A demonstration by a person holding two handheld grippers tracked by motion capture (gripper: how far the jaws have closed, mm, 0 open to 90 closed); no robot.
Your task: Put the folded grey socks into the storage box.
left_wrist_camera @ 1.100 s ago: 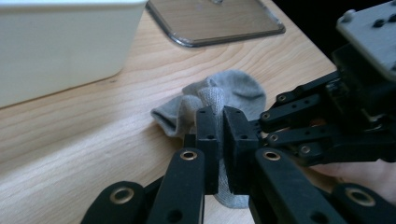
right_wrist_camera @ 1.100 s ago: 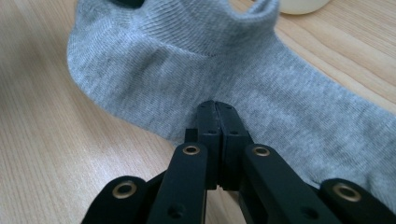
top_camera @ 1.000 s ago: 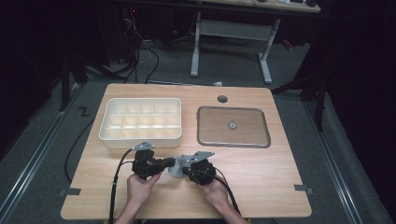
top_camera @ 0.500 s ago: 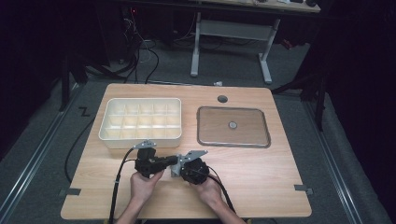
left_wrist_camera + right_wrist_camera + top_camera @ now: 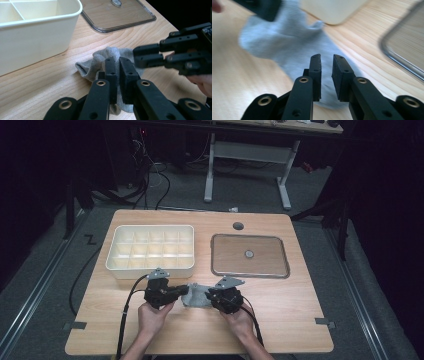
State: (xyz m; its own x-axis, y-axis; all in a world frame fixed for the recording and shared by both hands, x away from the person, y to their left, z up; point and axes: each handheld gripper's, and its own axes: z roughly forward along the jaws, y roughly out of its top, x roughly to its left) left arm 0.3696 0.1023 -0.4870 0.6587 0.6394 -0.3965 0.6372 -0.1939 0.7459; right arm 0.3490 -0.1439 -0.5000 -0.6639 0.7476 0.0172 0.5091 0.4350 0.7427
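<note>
A grey sock (image 5: 197, 296) lies crumpled on the wooden table (image 5: 300, 320) between my two grippers. My left gripper (image 5: 186, 290) reaches in from the left. In the left gripper view its jaws (image 5: 117, 60) stand shut, with the sock (image 5: 87, 67) bunched at their tips. My right gripper (image 5: 209, 294) is at the sock's right end. Its jaws (image 5: 327, 56) have just been opening and stand slightly apart. Nothing is pinched between them, and the blurred sock (image 5: 287, 42) lies below. The right gripper (image 5: 136, 53) also hovers over the sock in the left gripper view.
A cream compartment tray (image 5: 150, 265) stands just behind the sock, close to the left gripper. A clear-rimmed flat lid (image 5: 250, 255) with a small knob lies to the tray's right. A round cable hole (image 5: 238, 226) sits near the table's far edge.
The right gripper has pulled away to the right from the left one and its jaws have parted a little. The sock now shows between the two grippers. The left gripper has kept still.
</note>
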